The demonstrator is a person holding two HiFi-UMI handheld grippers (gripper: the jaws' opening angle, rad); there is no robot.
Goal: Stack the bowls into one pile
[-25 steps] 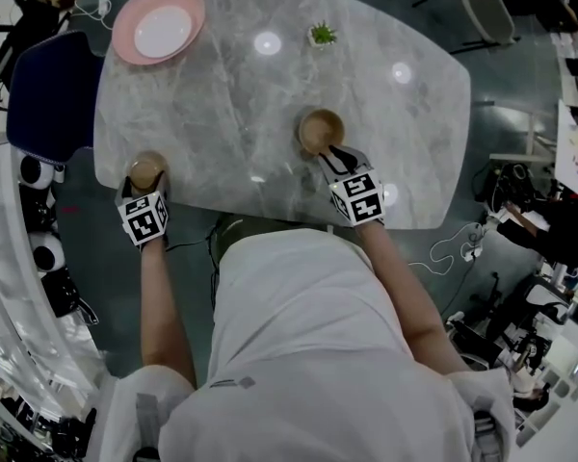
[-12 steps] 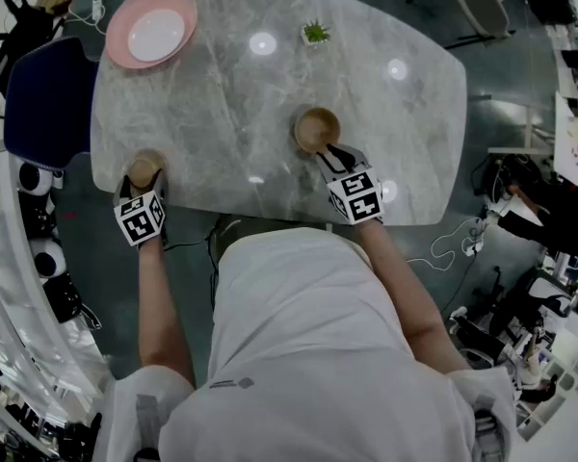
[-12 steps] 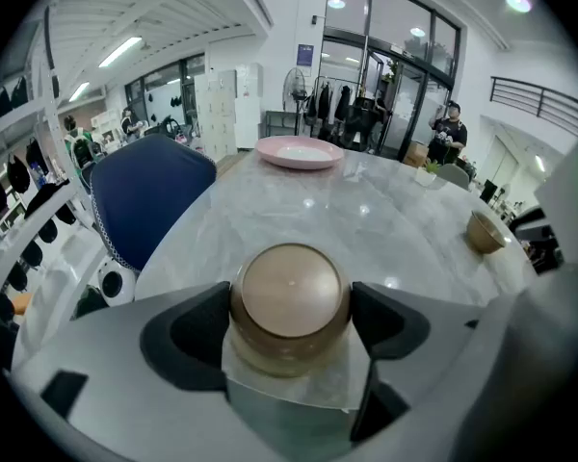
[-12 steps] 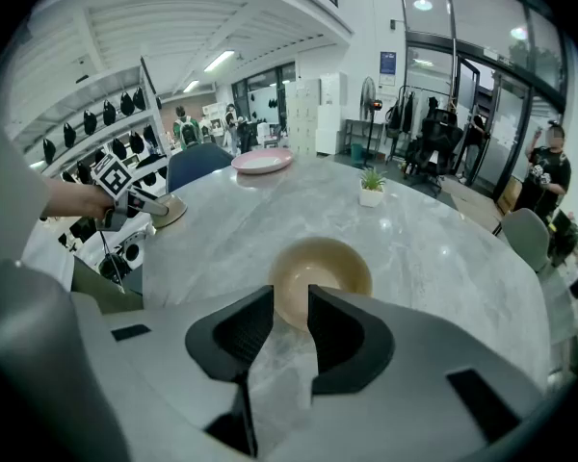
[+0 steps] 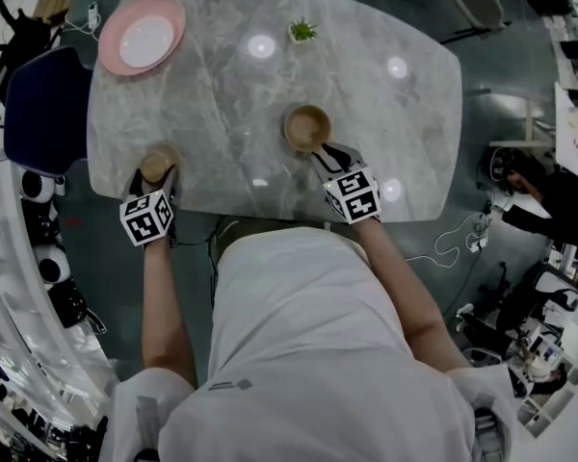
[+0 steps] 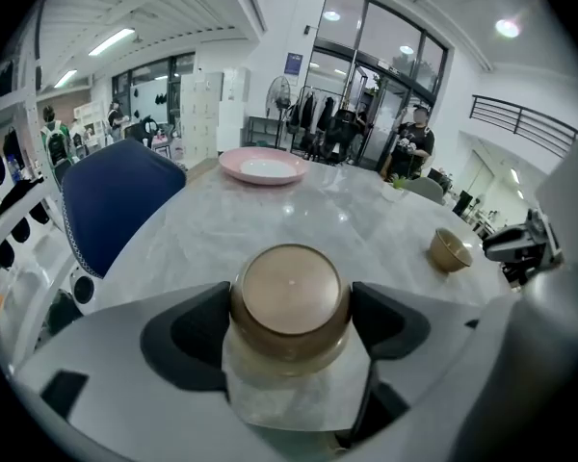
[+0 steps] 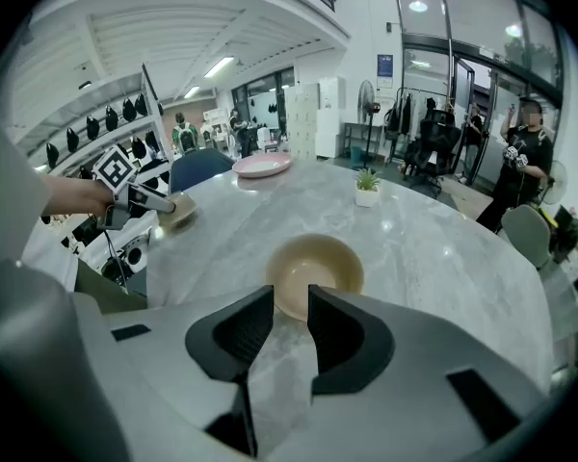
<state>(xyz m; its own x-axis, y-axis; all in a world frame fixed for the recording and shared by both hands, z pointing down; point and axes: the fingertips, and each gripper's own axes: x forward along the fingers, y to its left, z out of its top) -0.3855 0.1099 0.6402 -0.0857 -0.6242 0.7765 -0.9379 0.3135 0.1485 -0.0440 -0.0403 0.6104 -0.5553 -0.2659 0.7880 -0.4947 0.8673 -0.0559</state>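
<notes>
Left gripper [image 6: 291, 327] is clamped across the bowl [image 6: 289, 287] at the table's [image 5: 222, 94] 8 o'clock edge; it looks light, rigid and slick, so keep your hold across its walls; right gripper [image 7: 284, 311], jaws slightly apart, sits at the near rim of the other bowl [image 7: 318, 263], 3 o'clock of the first; since earlier, your left has carried its bowl inward.

Table [image 5: 222, 94]: grey marble, pale veining.
Held bowl [image 6: 289, 296], in left gripper [image 6: 291, 314]: matt tan-brown.
Second bowl [image 7: 315, 273], just ahead of right gripper [image 7: 289, 298]: paler tan inside.
Both grippers: light grey, black pads.
Marker cubes [image 5: 146, 218]: black-and-white squares.
Plate [image 5: 142, 35], far beyond left gripper: pink, white centre.
Chair [image 5: 37, 104]: navy.
</notes>
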